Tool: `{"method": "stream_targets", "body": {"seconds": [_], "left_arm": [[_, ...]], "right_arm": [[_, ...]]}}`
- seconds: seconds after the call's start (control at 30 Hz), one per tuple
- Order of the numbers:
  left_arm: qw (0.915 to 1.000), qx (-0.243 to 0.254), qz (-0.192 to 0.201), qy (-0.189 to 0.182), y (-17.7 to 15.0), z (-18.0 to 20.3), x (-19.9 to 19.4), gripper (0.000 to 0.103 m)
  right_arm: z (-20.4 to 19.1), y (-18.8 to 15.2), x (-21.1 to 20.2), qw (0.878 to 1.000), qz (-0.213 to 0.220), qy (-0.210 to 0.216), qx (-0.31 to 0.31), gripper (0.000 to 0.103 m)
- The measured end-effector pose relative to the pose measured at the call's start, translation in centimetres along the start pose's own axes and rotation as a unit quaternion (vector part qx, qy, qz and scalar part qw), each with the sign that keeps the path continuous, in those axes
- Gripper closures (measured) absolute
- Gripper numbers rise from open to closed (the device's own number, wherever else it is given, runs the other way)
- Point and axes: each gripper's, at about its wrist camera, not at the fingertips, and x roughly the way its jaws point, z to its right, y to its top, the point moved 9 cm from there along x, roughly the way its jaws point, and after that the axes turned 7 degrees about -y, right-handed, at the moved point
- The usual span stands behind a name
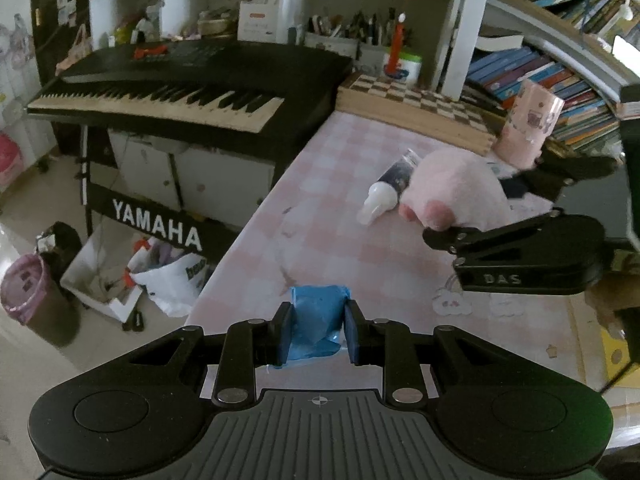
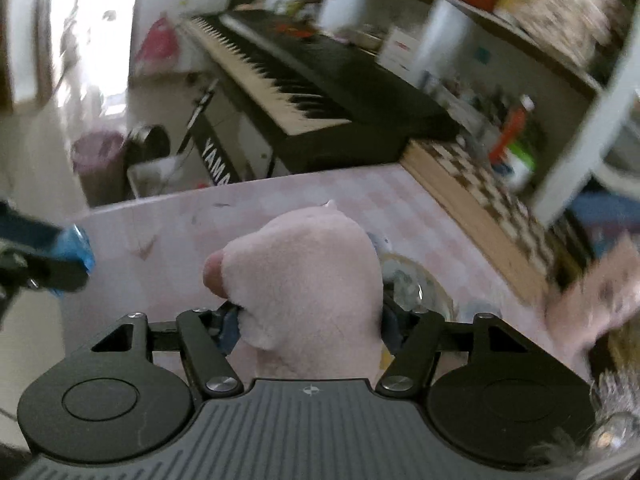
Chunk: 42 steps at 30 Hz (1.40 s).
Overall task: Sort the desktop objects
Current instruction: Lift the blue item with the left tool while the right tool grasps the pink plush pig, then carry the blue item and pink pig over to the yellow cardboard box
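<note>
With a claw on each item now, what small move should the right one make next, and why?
Probably lift. The right claw has the pink plush toy between its fingers, pads against both flanks, low over the checked tablecloth. The left claw already grips the blue packet, so raising the toy clear seems the natural step.

Ahead of your left gripper (image 1: pixel 316 330) the pink checked desk top (image 1: pixel 340 216) lies bare right up to the keyboard (image 1: pixel 180 88) — that is your open lane. To its right the way is crowded: the pink plush toy (image 1: pixel 452 192) clamped in your right gripper (image 2: pixel 310 320) fills the middle, with a white-capped tube (image 1: pixel 388 188) lying just beside it. Behind them a pink cup (image 1: pixel 528 124) stands near the chessboard (image 1: pixel 416 104), which runs along the back edge — above it, shelf posts and stacked books close off the far side.
</note>
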Motion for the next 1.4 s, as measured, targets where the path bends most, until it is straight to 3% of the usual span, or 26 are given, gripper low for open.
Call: {"method": "stream_targets", "body": {"seconds": [0.3, 0.47, 0.83, 1.4], "left_arm": [[0.9985, 0.033, 0.020, -0.038, 0.4, 1.6, -1.9, 0.078], [0.9960, 0.051, 0.028, -0.067, 0.2, 2.4, -3.3, 0.078], [0.9891, 0.082, 0.025, -0.120, -1.6, 3.5, -5.5, 0.078], [0.9760, 0.143, 0.006, -0.164, -6.7, 3.2, -10.2, 0.079]], "right_arm": [[1.6, -1.9, -5.0, 0.989, -0.019, -0.019, 0.148, 0.040], [1.6, -3.2, -7.9, 0.979, -0.025, -0.033, 0.198, 0.040], [-0.5, -6.7, -12.5, 0.960, -0.057, -0.052, 0.270, 0.040], [-7.1, -11.3, -18.7, 0.931, -0.083, -0.090, 0.344, 0.040]]}}
